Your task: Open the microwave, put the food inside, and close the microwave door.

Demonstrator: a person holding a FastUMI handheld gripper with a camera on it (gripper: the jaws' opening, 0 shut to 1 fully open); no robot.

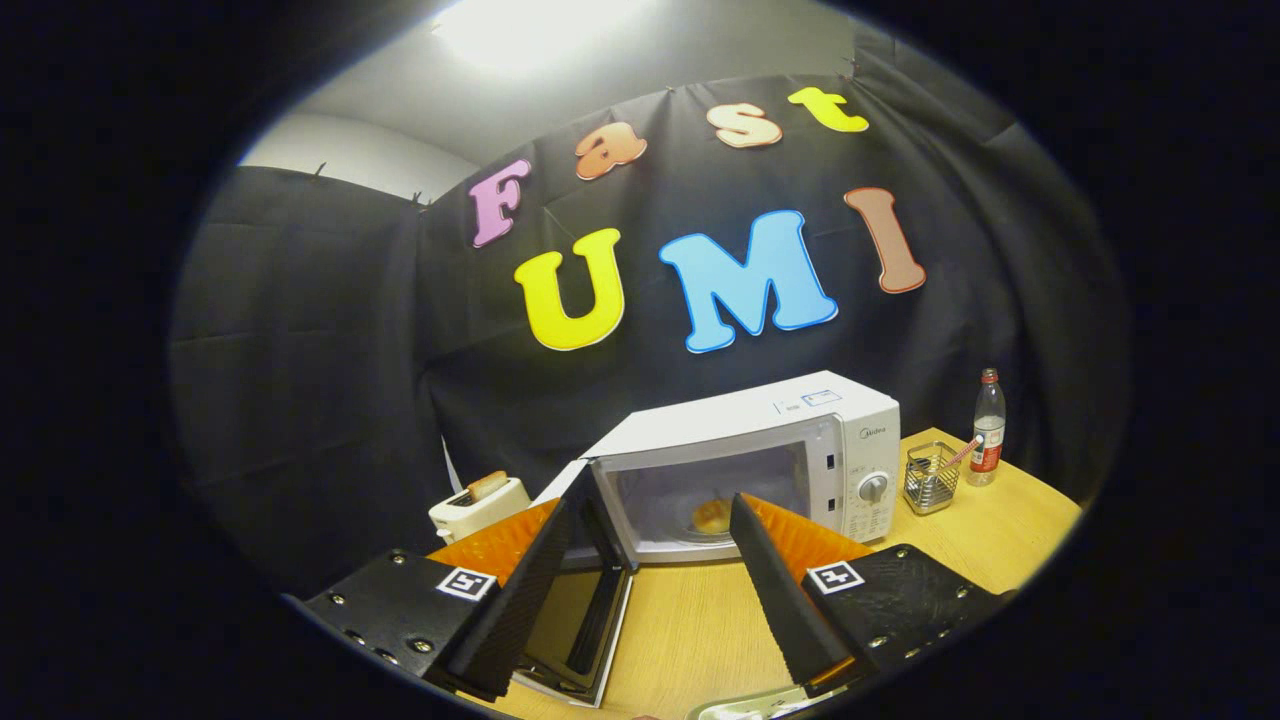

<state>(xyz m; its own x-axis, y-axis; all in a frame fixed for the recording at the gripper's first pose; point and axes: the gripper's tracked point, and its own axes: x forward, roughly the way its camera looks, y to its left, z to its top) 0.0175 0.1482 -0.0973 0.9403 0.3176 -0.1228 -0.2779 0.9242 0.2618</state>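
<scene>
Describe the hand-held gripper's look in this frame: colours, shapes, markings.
The hand-held gripper has two wedge-shaped fingers with black ribbed inner faces and orange textured outer sides. Each sits on a black block studded with silver screws and bearing a square black-and-white fiducial marker. The two fingers match as a mirrored pair.

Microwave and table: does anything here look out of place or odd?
Nothing stands out. The microwave stands level, its door swung open, the food inside. The gripper has its jaws open and empty. Toaster, wire basket and bottle stand upright.
</scene>
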